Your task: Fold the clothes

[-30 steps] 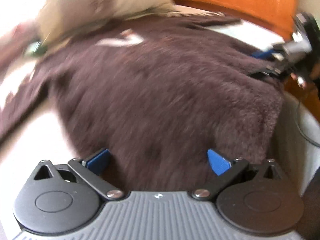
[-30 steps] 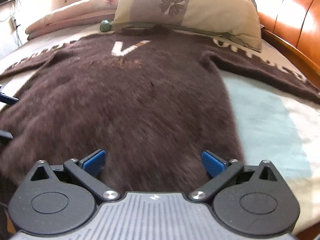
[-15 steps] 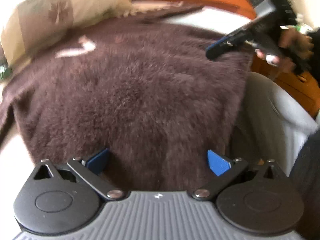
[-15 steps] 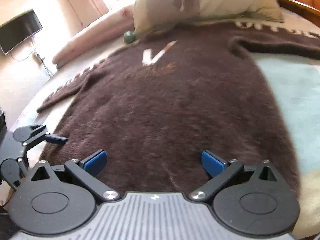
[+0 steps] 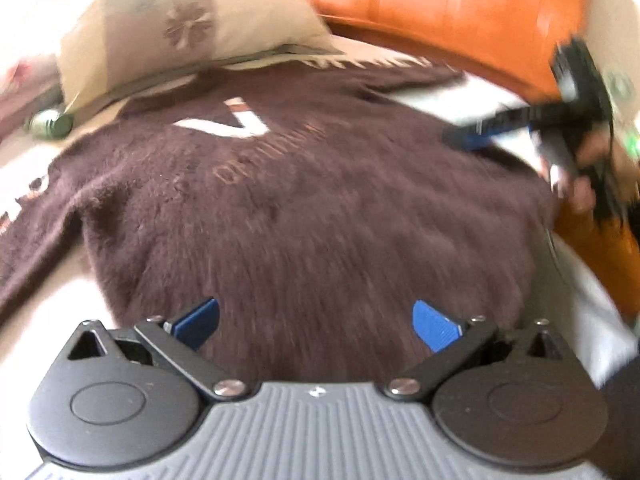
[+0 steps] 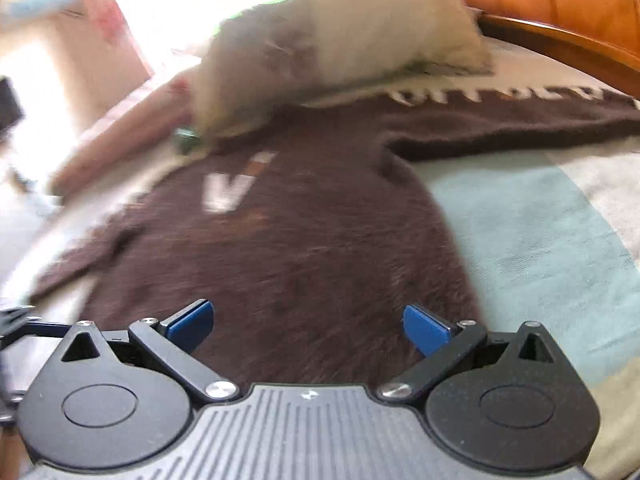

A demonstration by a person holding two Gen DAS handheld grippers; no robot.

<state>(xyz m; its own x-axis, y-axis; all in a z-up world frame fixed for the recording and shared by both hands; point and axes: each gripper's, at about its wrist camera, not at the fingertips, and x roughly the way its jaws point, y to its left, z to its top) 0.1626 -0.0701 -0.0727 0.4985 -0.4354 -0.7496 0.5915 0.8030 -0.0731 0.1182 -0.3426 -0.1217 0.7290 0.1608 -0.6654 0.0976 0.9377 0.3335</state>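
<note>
Two pairs of tongs hovered low over a fuzzy dark brown sweater [image 5: 320,208] spread flat on a bed [image 6: 540,216]. The sweater lay with its neck toward the head of the bed, just under a beige pillow [image 5: 192,28], and its hem toward the foot edge nearest the cameras. One sleeve [image 6: 512,120] stretched out toward the bed's right edge; the other ran toward the left edge.

Left tongs [image 5: 316,324] stood wide open above the hem, blue pads spread apart and holding nothing. Right tongs [image 6: 308,326] were likewise wide open and empty above the hem area nearer the right side. In the left view the right tongs appeared blurred at the sweater's right edge, held in a person's hand [image 5: 588,188]. A small green bottle [image 5: 50,124] lay beside the pillow.

Folding seemed not yet begun: the garment looked fully spread, with no fold in it. The step in hand was probably choosing where to grip. The next move would likely call for lowering each pair onto an edge or sleeve, closing on the thick pile, then carrying it inward across the body.
</note>
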